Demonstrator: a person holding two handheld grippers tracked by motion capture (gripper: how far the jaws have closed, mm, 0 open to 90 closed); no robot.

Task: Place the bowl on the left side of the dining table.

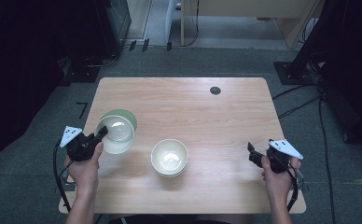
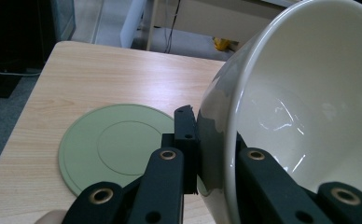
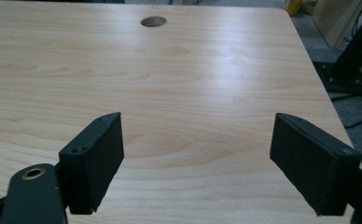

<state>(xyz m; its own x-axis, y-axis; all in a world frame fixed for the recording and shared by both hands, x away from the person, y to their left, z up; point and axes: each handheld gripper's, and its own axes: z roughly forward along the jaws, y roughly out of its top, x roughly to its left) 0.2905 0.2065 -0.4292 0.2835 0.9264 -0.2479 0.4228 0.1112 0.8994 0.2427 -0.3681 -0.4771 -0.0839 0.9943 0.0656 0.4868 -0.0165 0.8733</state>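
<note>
Glossy cream ceramic bowl (image 2: 305,107) pinched by rim in left gripper (image 1: 91,140), tilted, lifted just above flat green round coaster (image 2: 111,147). Right gripper (image 3: 212,163) spread, empty, well apart.

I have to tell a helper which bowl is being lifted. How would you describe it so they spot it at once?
Start at the wooden table and go to its left side, where the left gripper pinches a cream bowl by the rim, above a green plate. Unlike the cream bowls stacked at the table's middle, it is tilted and gripped.
</note>
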